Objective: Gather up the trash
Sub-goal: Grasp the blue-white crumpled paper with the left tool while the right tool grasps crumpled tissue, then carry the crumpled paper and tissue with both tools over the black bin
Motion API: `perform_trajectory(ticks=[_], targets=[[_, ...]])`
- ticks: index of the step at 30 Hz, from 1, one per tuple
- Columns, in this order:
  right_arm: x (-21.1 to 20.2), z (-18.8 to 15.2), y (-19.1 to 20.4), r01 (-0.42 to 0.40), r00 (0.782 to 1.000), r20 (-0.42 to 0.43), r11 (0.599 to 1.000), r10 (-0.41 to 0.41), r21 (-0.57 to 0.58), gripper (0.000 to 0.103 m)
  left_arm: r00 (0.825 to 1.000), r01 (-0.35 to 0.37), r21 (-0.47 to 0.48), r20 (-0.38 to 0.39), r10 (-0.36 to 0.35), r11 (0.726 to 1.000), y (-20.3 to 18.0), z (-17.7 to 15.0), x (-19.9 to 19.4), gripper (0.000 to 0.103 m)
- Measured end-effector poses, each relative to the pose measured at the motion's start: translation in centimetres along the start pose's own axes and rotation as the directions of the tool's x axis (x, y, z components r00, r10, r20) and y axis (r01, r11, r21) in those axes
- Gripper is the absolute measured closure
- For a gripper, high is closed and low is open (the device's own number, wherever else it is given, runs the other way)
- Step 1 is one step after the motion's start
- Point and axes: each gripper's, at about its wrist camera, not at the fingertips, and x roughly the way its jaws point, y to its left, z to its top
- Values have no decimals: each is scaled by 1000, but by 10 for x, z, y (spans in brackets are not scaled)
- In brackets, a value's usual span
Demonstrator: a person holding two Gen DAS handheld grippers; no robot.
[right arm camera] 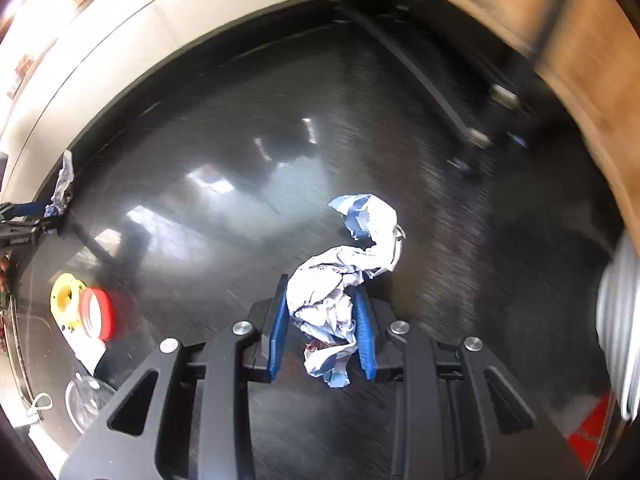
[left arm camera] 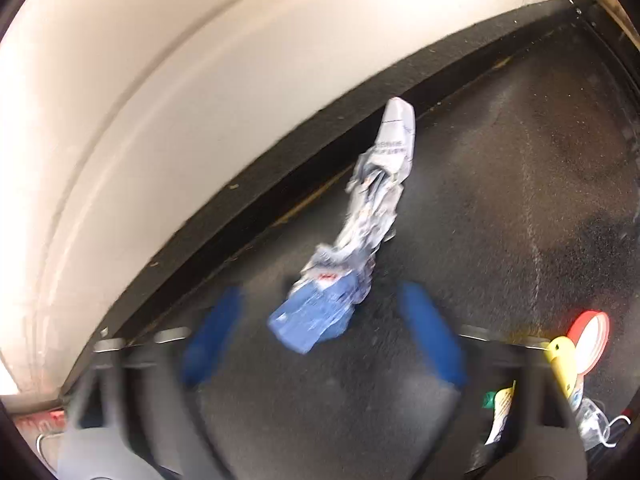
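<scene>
A dark, glossy tabletop (right arm camera: 248, 184) fills both views, bounded on its far side by a black raised edge (left arm camera: 256, 184) with a pale wall (left arm camera: 160, 60) behind it. In the right wrist view, a crumpled white-and-blue paper wrapper (right arm camera: 340, 276) is pinched between the blue pads (right arm camera: 279, 332) of the right gripper (right arm camera: 322, 336), which is closed on its lower part while the rest bunches beyond the fingertips, over the tabletop. In the left wrist view, a second crumpled wrapper (left arm camera: 356, 224), long and twisted, white with print and blue at its near end, sits between the spread, blurred blue fingers (left arm camera: 432, 332) of the left gripper (left arm camera: 320, 332); the jaws stand wide apart and do not touch it, and it stretches away toward the black edge. The same twisted wrapper appears small at the far left of the right wrist view, near the edge. Further along the tabletop toward the person lie a red-rimmed tape roll (right arm camera: 98, 312) just beside a yellow plastic piece (right arm camera: 64, 296), then a clear plastic item (right arm camera: 86, 400).
</scene>
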Motion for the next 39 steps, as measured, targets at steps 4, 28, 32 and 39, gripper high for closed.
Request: perform_trajectory(ticks=[4,28,32,39], targets=[[-5,-24,-19,-1,1000,8,999,1,39,73,1000,24,-144,5,-24,989,15,5,-3,71],[24,74,220,-116,993,-69,858,94,-501,73,971,-189,-919,-124,202,346,125,-475,-144,72],[23,59,286,-143,990,-83,787,117,-600,73,971,-163,-964,-119,206,210,92,-526,-140,72],[12,33,321,-177,983,-86,725,162,-665,73,974,-109,-978,-69,217,180,94,-514,-134,72]])
